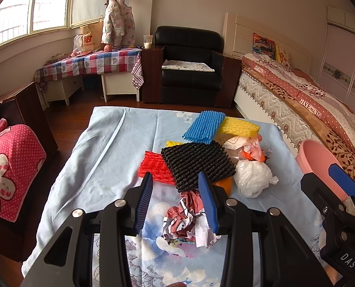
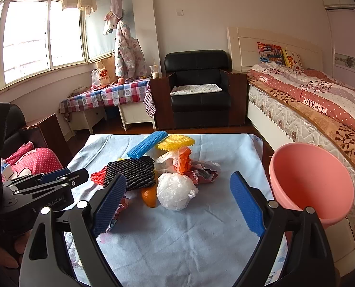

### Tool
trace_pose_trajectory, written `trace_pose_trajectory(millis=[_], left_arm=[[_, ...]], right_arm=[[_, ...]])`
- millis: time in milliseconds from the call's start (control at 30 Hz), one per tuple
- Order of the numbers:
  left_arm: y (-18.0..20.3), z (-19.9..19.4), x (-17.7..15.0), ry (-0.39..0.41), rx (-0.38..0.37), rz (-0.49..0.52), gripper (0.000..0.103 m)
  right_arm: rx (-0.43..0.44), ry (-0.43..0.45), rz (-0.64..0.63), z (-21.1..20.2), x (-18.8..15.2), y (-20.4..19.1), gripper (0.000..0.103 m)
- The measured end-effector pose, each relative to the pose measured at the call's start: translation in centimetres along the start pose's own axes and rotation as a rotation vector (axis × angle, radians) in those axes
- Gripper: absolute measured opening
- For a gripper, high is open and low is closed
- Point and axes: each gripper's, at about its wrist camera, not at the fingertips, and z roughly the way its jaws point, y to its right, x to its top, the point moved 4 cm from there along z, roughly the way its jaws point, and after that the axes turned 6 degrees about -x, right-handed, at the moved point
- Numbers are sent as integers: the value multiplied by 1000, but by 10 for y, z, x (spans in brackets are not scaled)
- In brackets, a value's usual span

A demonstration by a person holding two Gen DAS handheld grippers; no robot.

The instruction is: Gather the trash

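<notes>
A heap of trash lies on the blue-clothed table (image 1: 101, 157): blue (image 1: 203, 126), yellow (image 1: 238, 126), black (image 1: 199, 165) and red (image 1: 154, 167) foam nets, a white plastic bag ball (image 2: 175, 191) and orange peel (image 2: 148, 197). A crumpled printed paper (image 1: 184, 217) lies on the cloth between the jaws of my left gripper (image 1: 175, 173). The right pad is against the paper, the left pad stands clear of it, so this gripper is open. My right gripper (image 2: 178, 178) is wide open and holds nothing, with the white bag ahead of it. A pink bin (image 2: 311, 181) stands at the table's right edge.
A bed (image 2: 320, 110) runs along the right side behind the bin. A black armchair (image 2: 199, 91) and a checked-cloth table (image 2: 110, 95) stand at the far wall. Left of the table is a chair with a pink dotted cushion (image 1: 12, 167).
</notes>
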Motion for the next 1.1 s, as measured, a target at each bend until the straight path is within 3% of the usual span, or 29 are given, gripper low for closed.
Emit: trace_pose_trajectory(millis=[1100], left_arm=[[7,-9,3,26,-26,-4,39]], right_arm=[[-8,24,10,-5,-1,1,85]])
